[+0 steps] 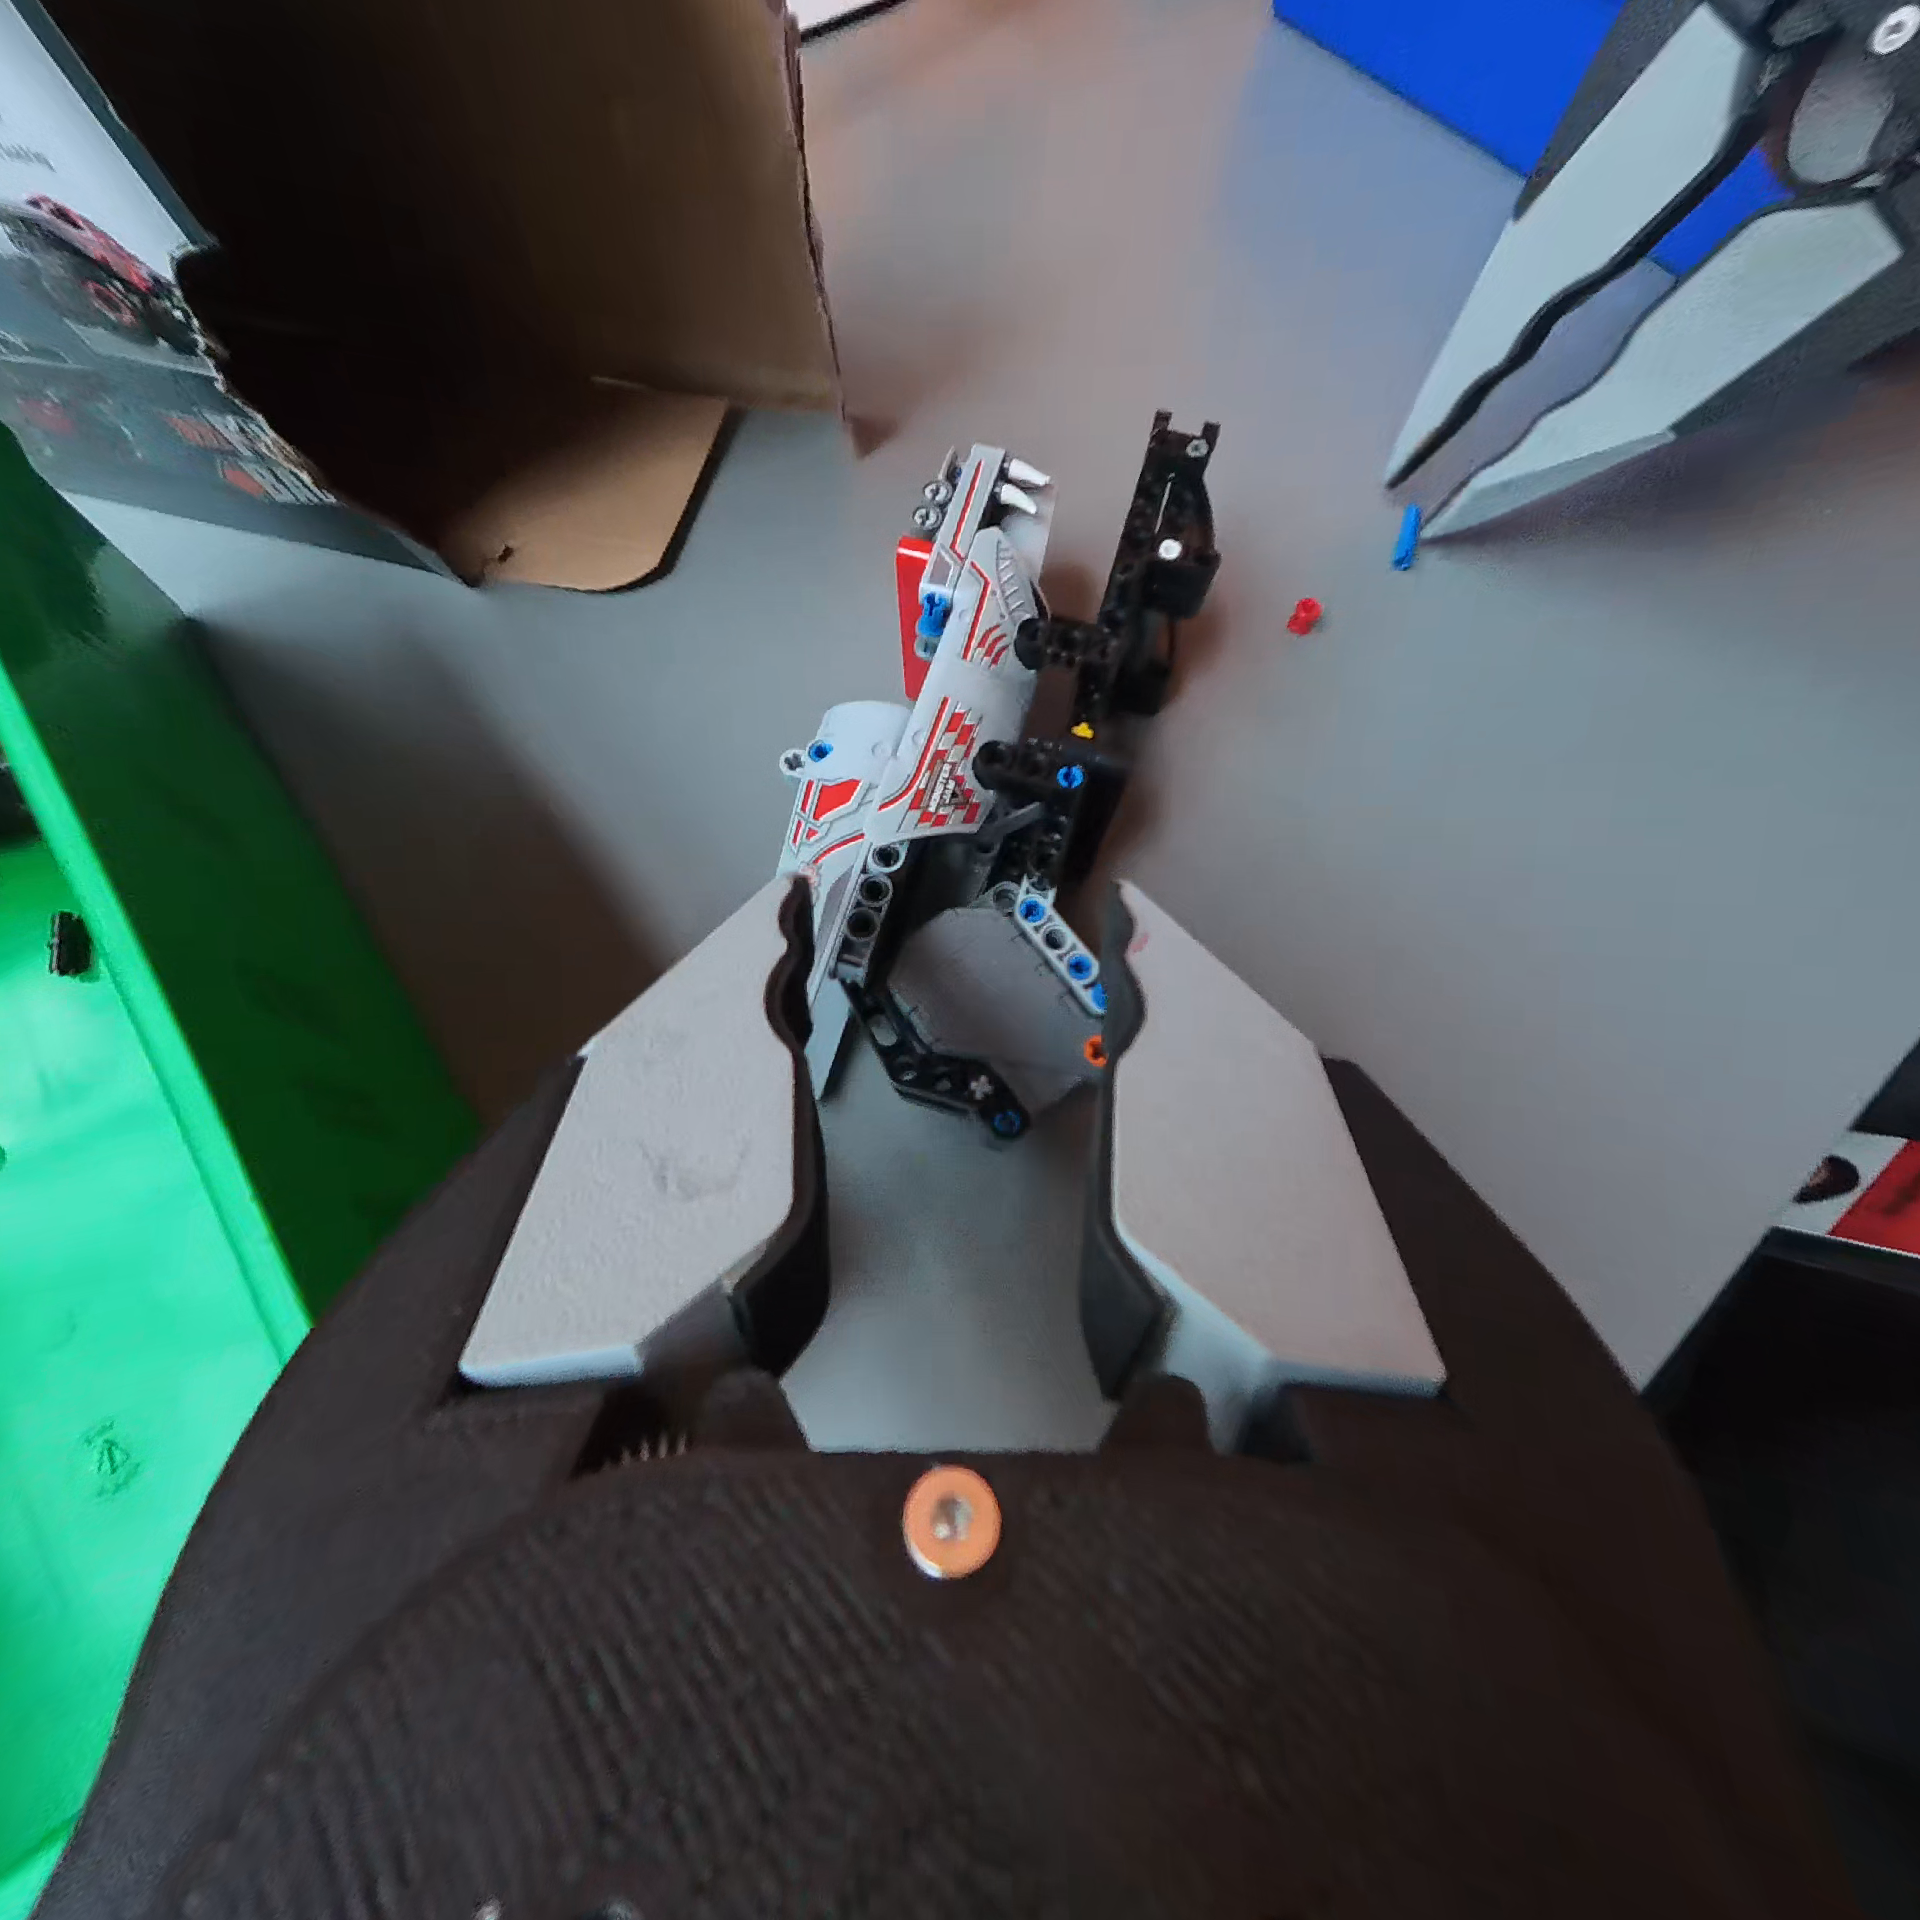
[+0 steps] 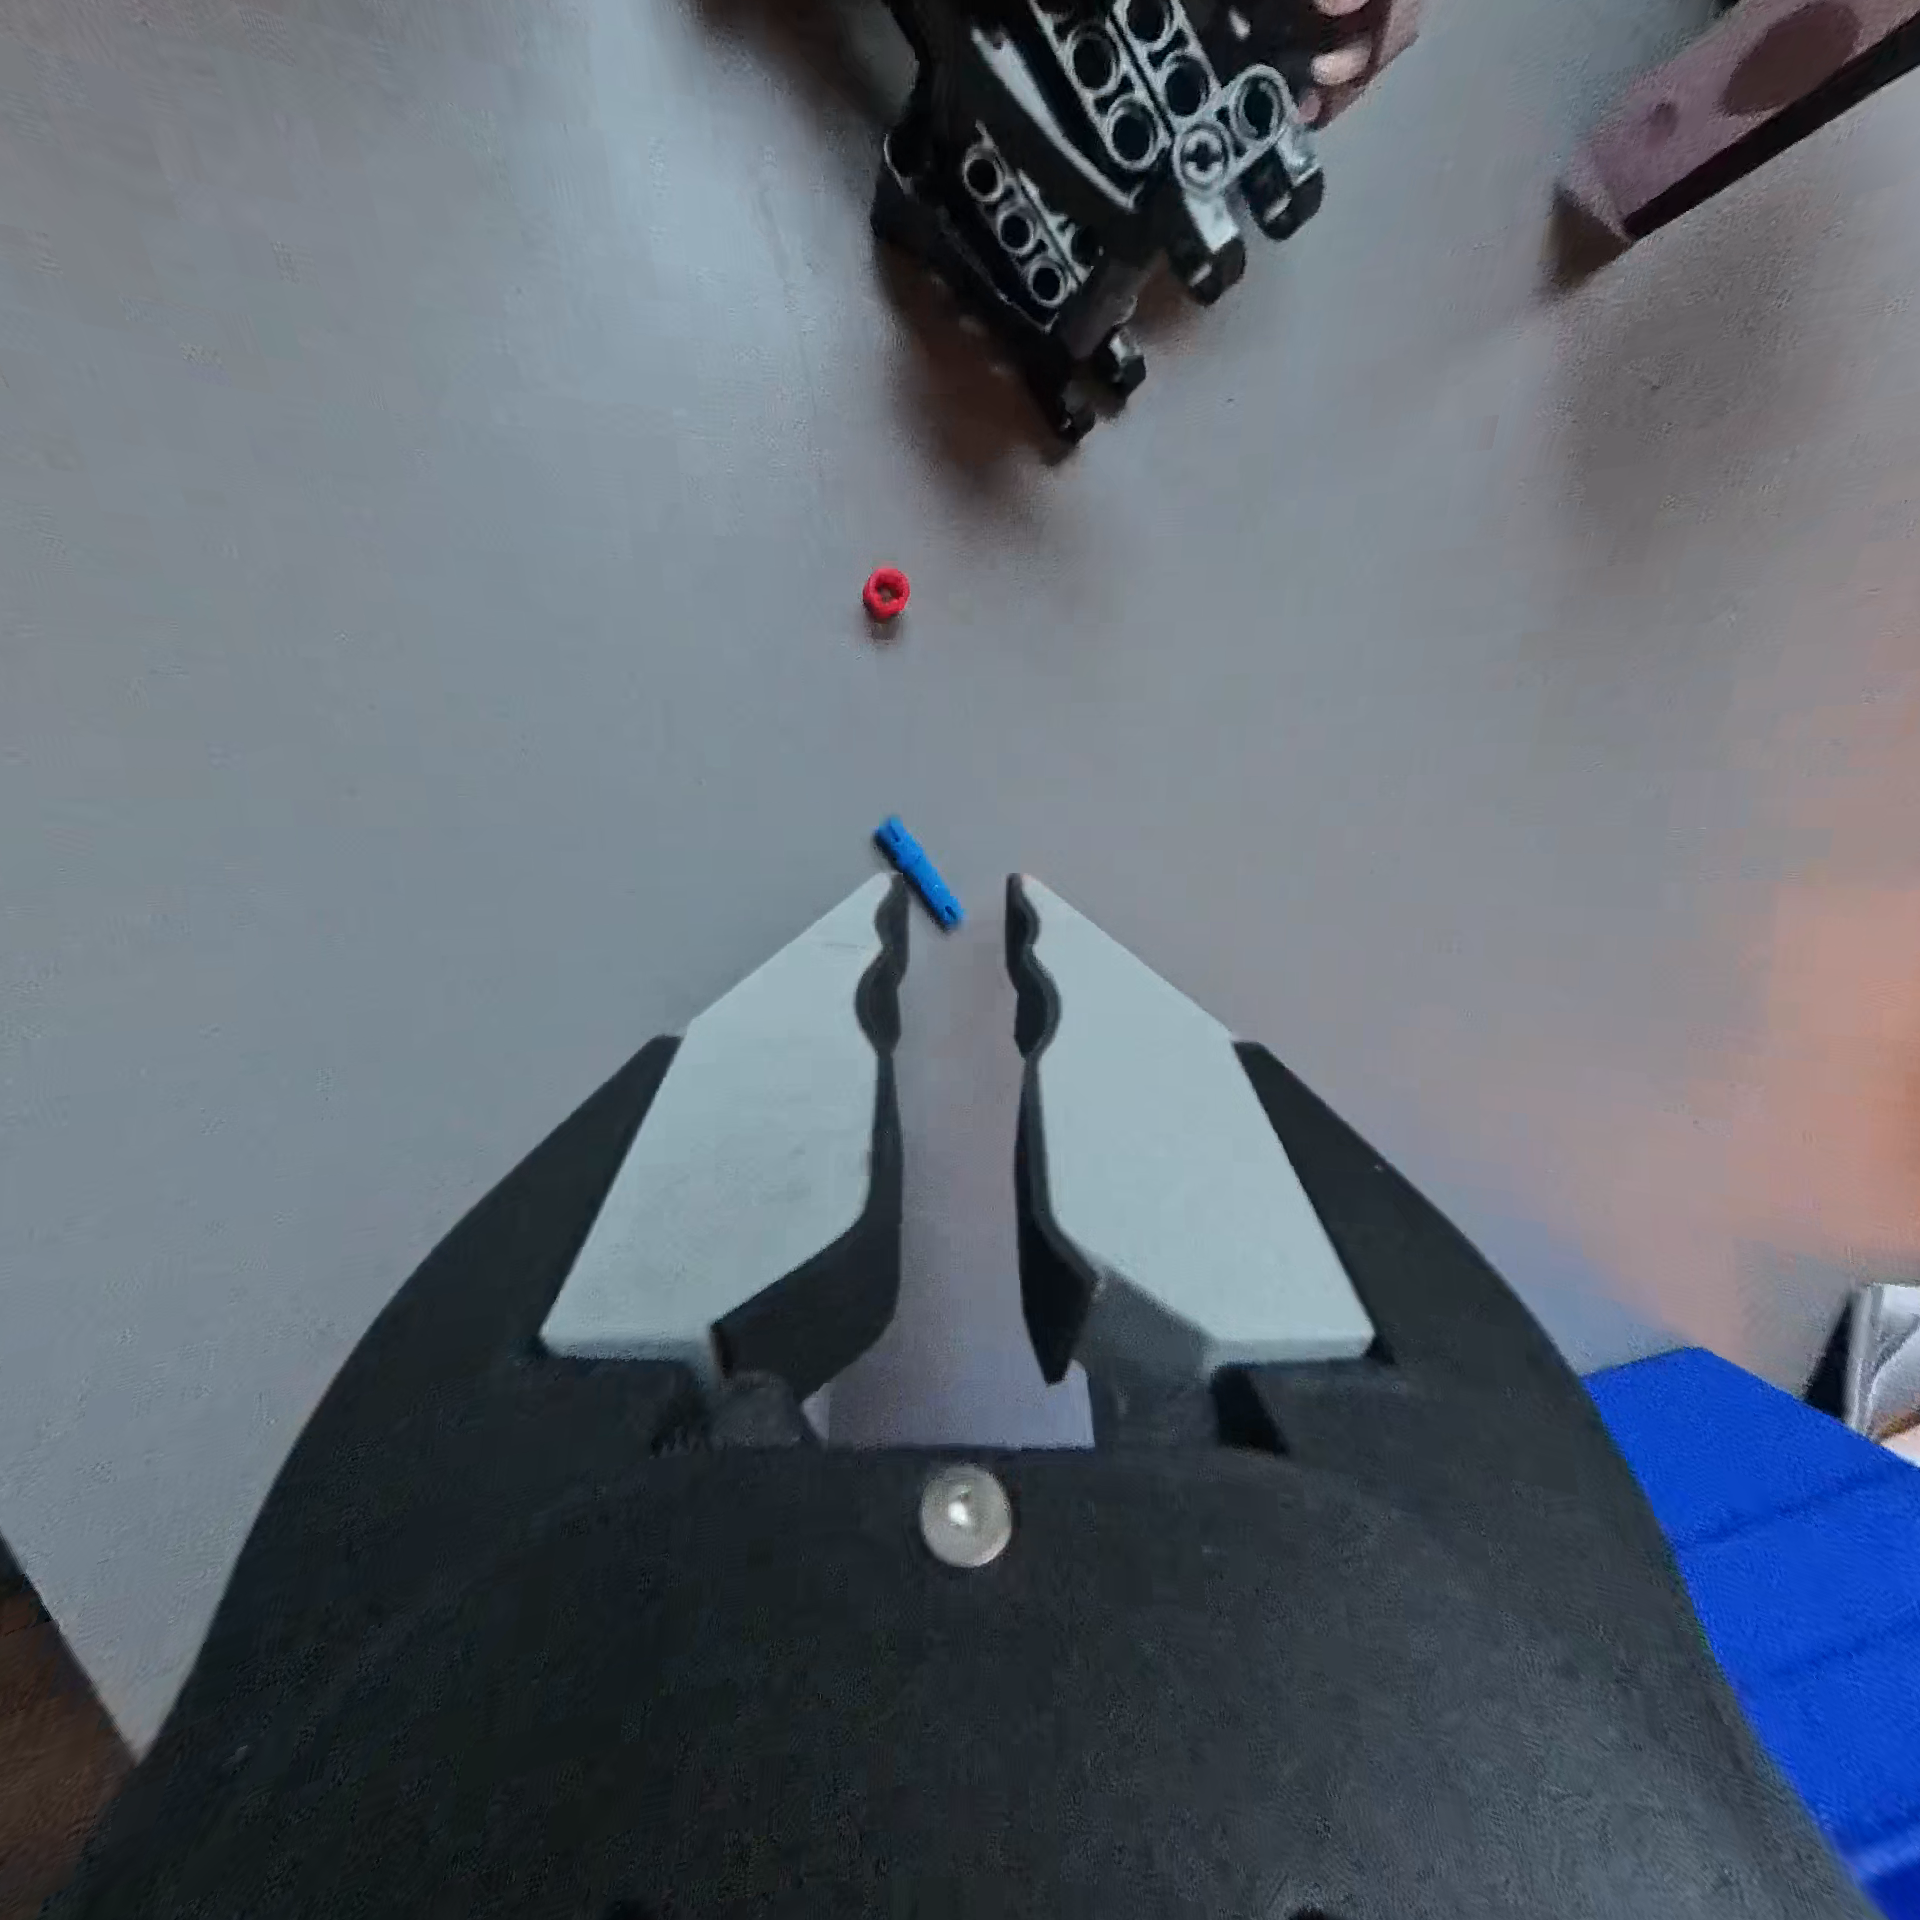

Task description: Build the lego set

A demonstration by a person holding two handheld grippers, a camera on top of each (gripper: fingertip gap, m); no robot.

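2 tools work over a grey bench (image 1: 1507, 831). The left tool (image 1: 956, 914) is open, its fingers set on either side of the near end of the model (image 1: 966, 769), a partly built lego vehicle of grey panels with red markings on a black beam frame. Whether the fingers touch the model is not clear from the left wrist view; the gap between them is wide and the model's lower grey panel and black beam sit inside it. The model lies on the bench, stretching away from the tool toward a torn cardboard box (image 1: 499, 260) that stands at the far left.

To the model's right, 2 loose parts rest on the bench: a small red bush (image 1: 1302, 615) and, farther out, a blue pin (image 1: 1405, 536). The right tool (image 2: 956, 883) is open with a narrow gap and holds nothing. In the right wrist view the pin (image 2: 918, 871) lies just ahead of the left fingertip, slanted across the gap's mouth, and it is unclear whether they touch. The bush (image 2: 886, 593) sits beyond the pin, and the model's black end (image 2: 1101, 197) lies farther on. A blue block (image 2: 1787, 1579) shows at the lower right.
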